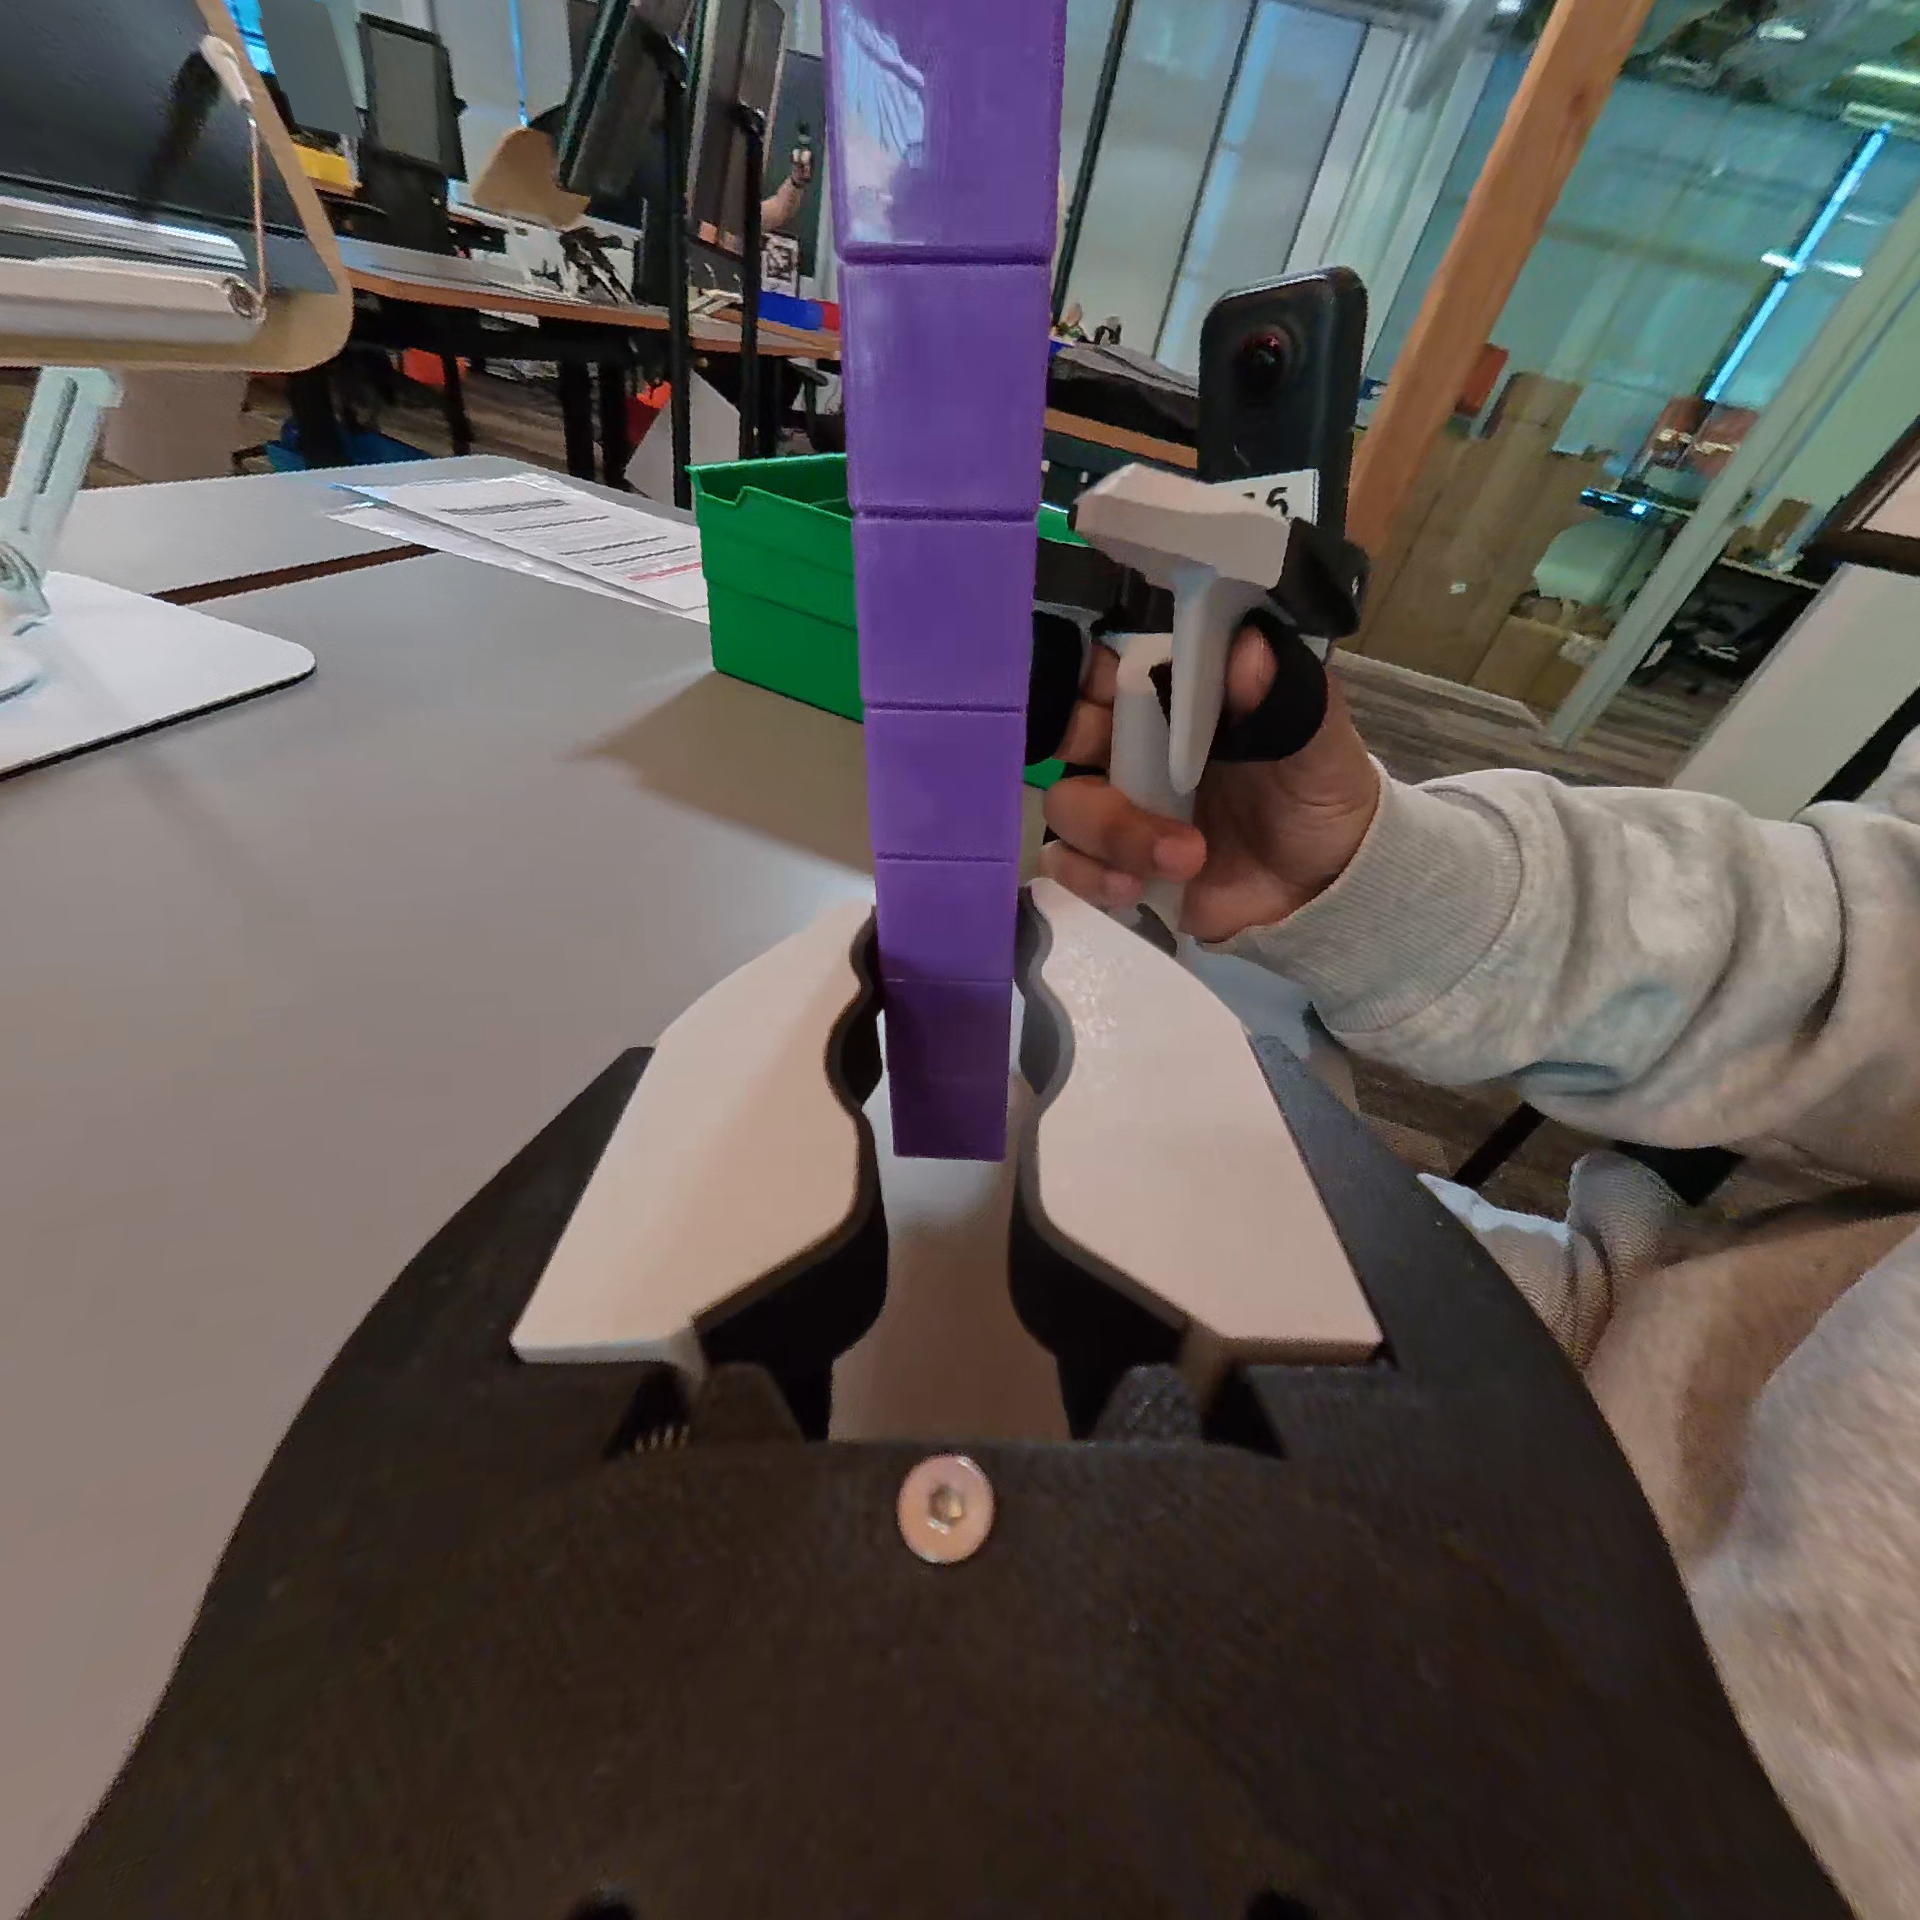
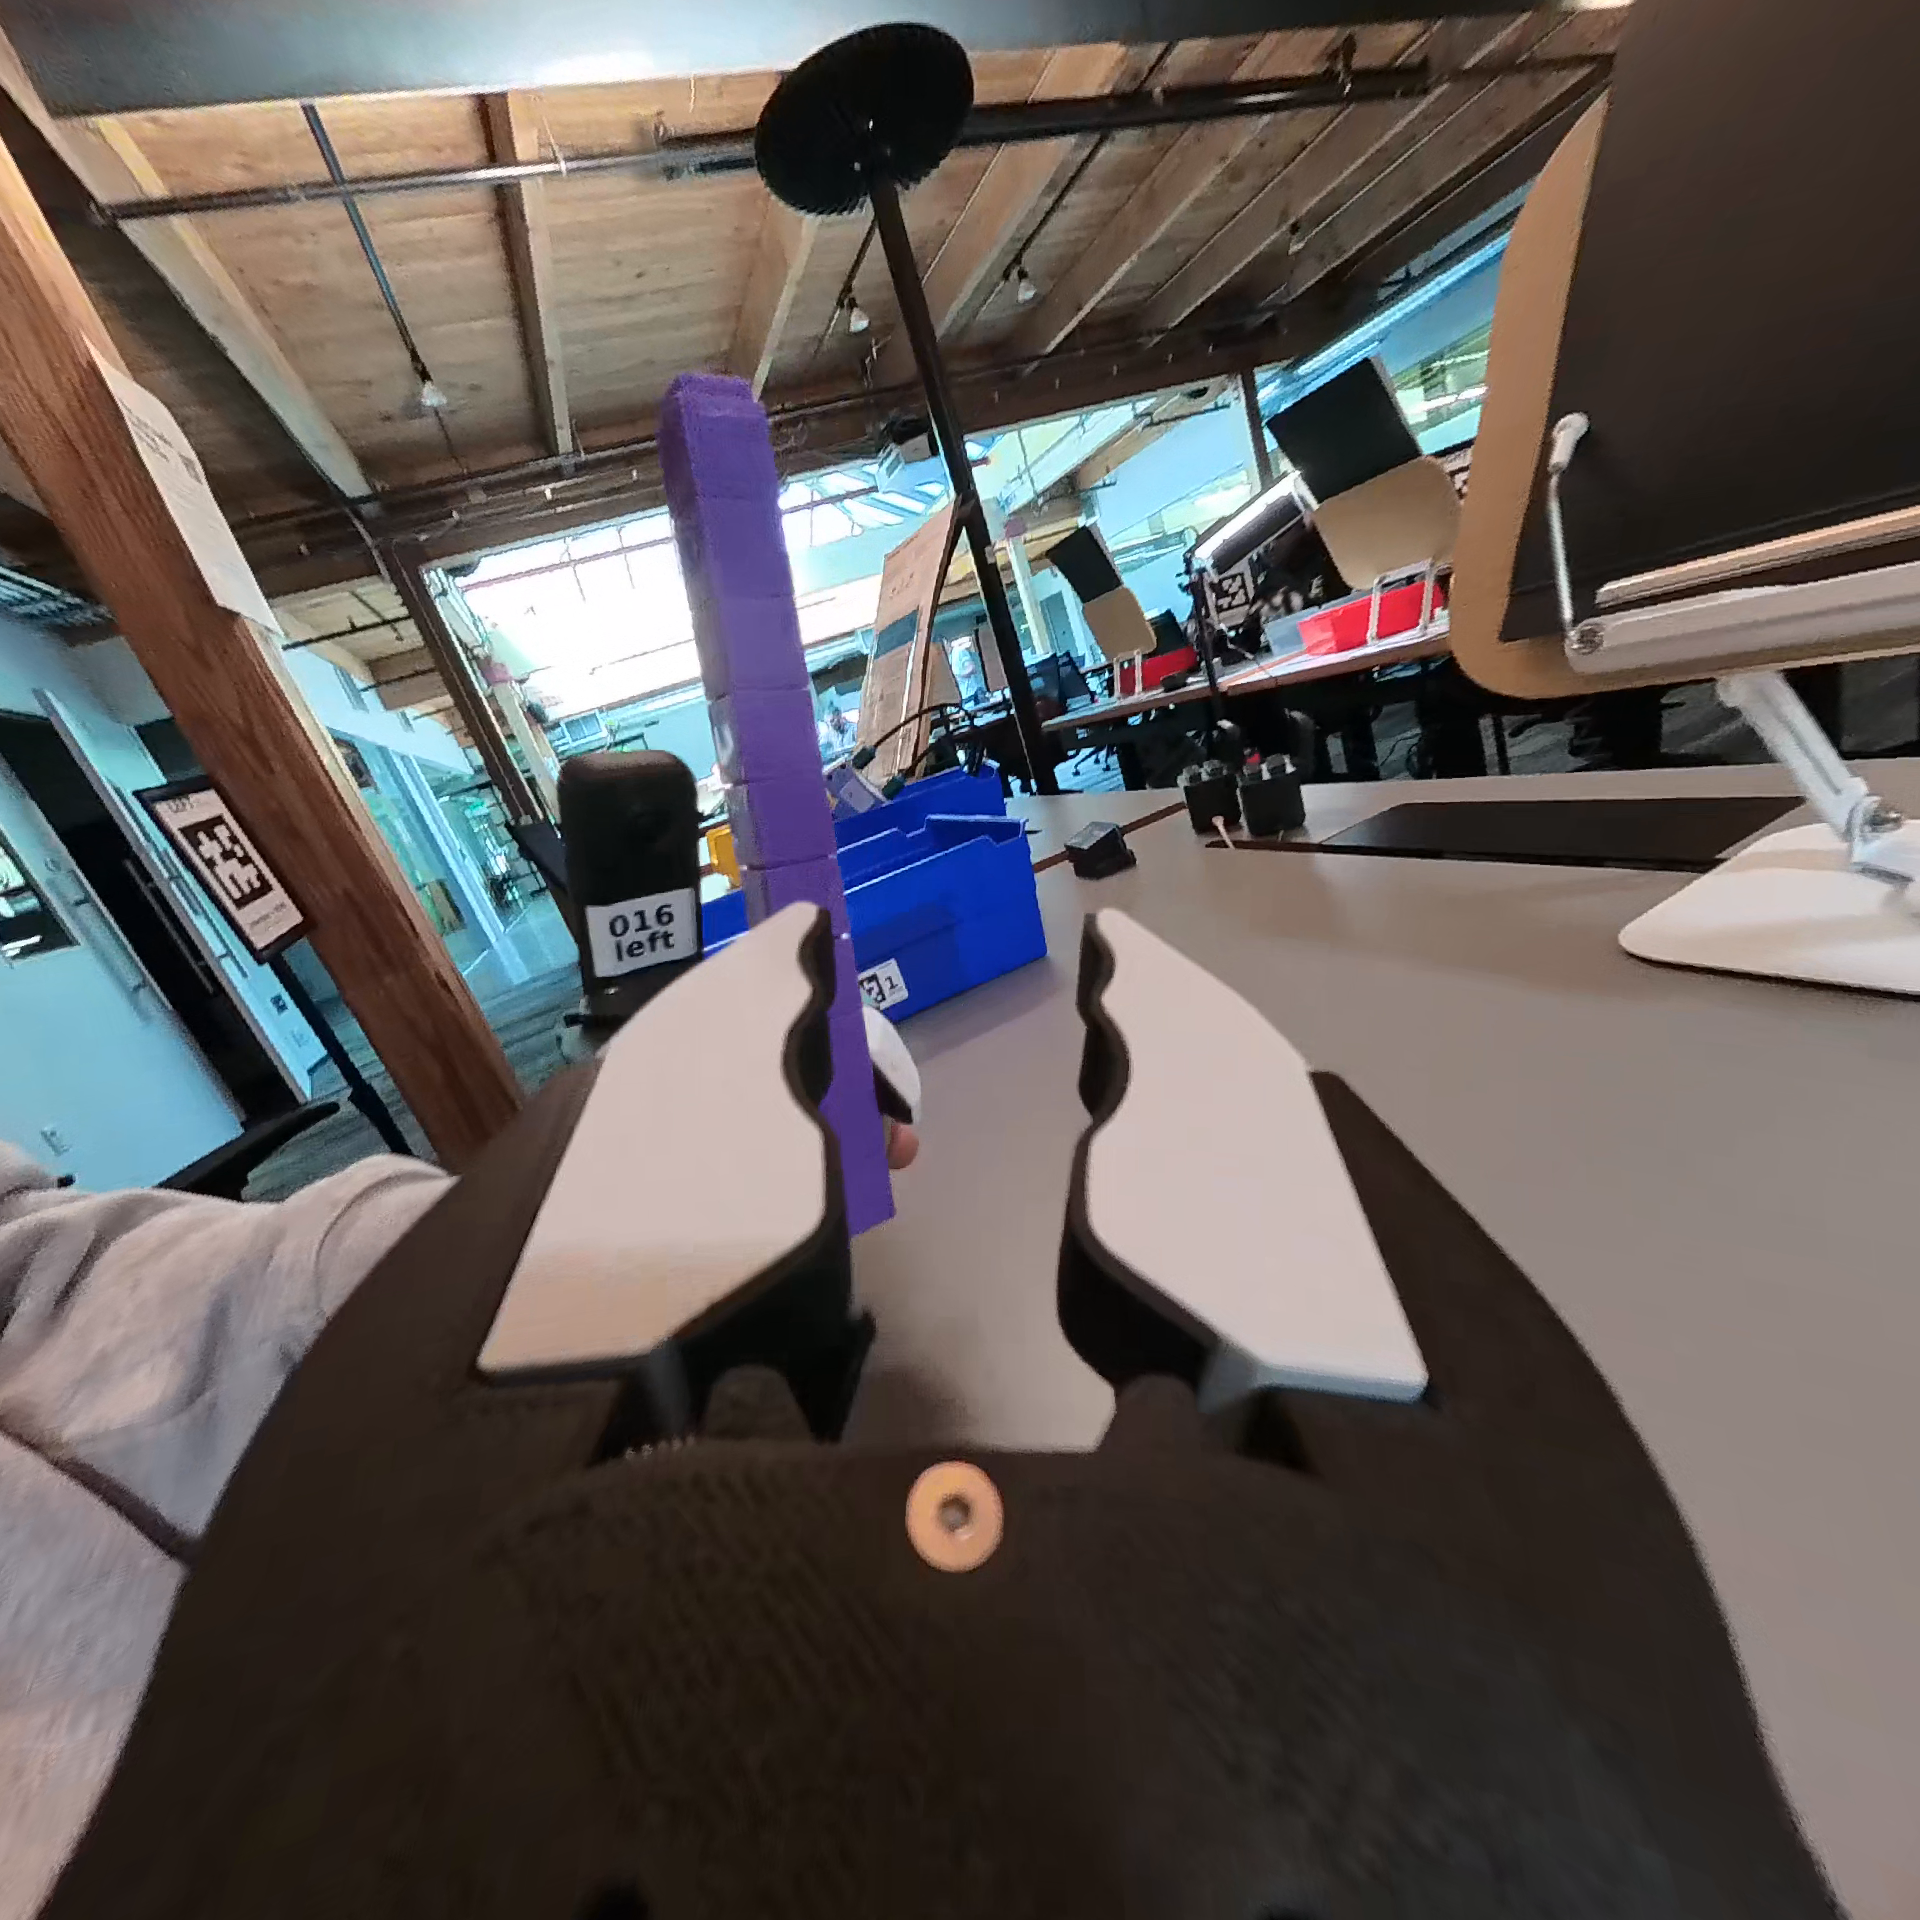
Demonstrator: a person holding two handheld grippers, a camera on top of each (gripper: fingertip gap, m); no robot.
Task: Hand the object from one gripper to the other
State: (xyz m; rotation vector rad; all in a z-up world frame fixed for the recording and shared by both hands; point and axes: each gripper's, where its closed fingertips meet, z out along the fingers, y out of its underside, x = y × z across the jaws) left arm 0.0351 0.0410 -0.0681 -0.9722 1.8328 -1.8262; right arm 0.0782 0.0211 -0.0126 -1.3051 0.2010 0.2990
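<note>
Gripping purple block stick (image 1: pixel 943 644) low, left claw (image 1: pixel 948 997) risking wobble; right claw (image 2: pixel 956 1039) gaping beside stick, may knock it.

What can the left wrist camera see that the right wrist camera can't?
Only the left wrist view shows a green bin and a hand holding the other tool. Only the right wrist view shows blue bins and the right tongs, open. Both show the purple block stick, held by the left tongs.
</note>
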